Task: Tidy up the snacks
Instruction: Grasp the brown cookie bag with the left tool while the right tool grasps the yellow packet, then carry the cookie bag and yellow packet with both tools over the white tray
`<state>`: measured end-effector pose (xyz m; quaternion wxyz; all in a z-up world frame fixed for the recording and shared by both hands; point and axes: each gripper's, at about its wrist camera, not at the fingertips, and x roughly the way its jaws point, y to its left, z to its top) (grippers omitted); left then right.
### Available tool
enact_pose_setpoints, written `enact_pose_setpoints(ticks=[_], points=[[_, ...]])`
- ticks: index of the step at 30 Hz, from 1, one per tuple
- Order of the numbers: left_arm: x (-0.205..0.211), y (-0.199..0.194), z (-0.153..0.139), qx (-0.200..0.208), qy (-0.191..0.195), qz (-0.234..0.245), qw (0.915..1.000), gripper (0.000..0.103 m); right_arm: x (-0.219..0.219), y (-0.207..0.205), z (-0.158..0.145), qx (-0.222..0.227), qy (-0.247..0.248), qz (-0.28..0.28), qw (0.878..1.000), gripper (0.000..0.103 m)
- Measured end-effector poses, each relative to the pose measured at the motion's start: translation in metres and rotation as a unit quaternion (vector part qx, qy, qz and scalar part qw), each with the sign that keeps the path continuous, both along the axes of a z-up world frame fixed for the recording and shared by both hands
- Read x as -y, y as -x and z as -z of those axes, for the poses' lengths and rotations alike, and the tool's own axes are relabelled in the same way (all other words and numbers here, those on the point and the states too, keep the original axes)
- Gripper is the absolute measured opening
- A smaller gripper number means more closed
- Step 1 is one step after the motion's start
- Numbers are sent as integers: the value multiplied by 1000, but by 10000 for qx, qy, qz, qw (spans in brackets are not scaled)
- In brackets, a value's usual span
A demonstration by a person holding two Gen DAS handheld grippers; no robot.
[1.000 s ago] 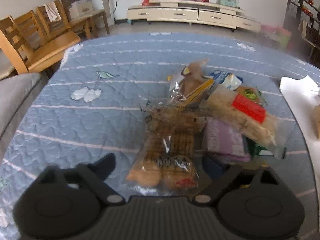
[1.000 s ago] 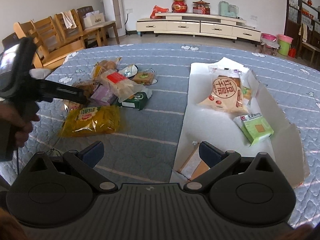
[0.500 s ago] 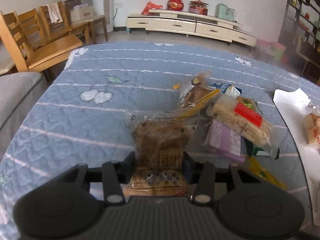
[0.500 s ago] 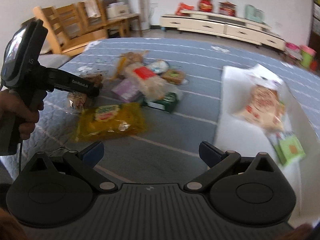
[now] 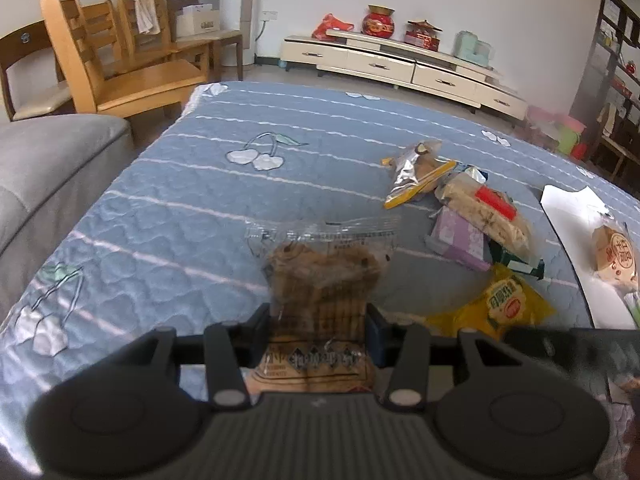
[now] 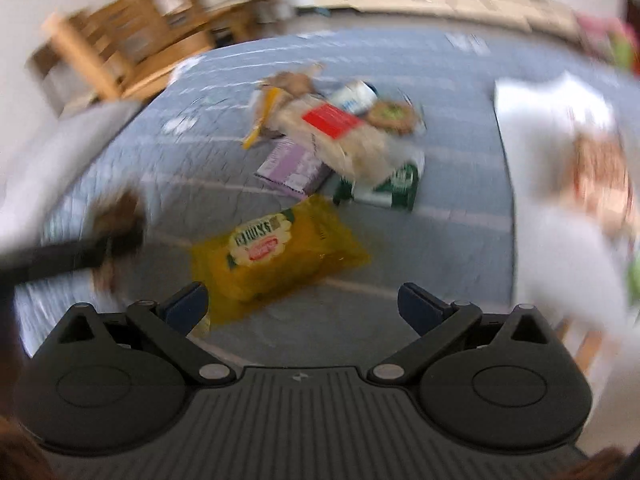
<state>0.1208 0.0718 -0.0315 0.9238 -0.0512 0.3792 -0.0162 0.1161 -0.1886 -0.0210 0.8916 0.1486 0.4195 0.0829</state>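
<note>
Surface: blue quilt (image 5: 192, 208) carried a snack pile (image 5: 476, 212).
Left tongs (image 5: 318, 322): clamped on a biscuit pack (image 5: 322, 276).
Right tongs (image 6: 302, 302): wide, empty, above a yellow bag (image 6: 276, 248).

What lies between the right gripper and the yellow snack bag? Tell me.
Nothing visible. The right gripper has open jaws, and the yellow snack bag lies just ahead on the blue quilt, apart from the other snacks.

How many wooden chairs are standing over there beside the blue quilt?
3 at least, in a row: nearest chair, second chair with a towel, third chair bearing a box. Others may be hidden.
</note>
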Motion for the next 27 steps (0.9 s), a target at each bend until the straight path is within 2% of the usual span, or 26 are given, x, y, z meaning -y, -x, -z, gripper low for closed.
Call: enact_pose_setpoints(ticks=[4, 7, 10, 12, 13, 18, 27], points=[[-4, 8, -2, 24, 64, -26, 10000, 46, -13, -18, 5, -236, -160, 877, 9957, 103], [-4, 12, -4, 37, 78, -30, 10000, 46, -21, -33, 12, -347, -252, 1170, 9922, 103], [-5, 14, -4, 51, 123, -35, 9999, 46, -36, -42, 16, -279, 122, 1055, 9940, 103], [-4, 15, -5, 57, 149, -27, 9999, 46, -39, -39, 16, -113, 157, 805, 9966, 101], [-4, 15, -5, 64, 156, -26, 9999, 46, -38, -37, 16, -58, 101, 653, 9978, 90], [-3, 21, -6, 82, 240, -4, 9997, 46, -16, -15, 20, 76, -82, 104, 9999, 82], [13, 32, -14, 133, 291, 211, 9993, 46, 20, 36, 6, 662, 330, -175, 9971, 78]])
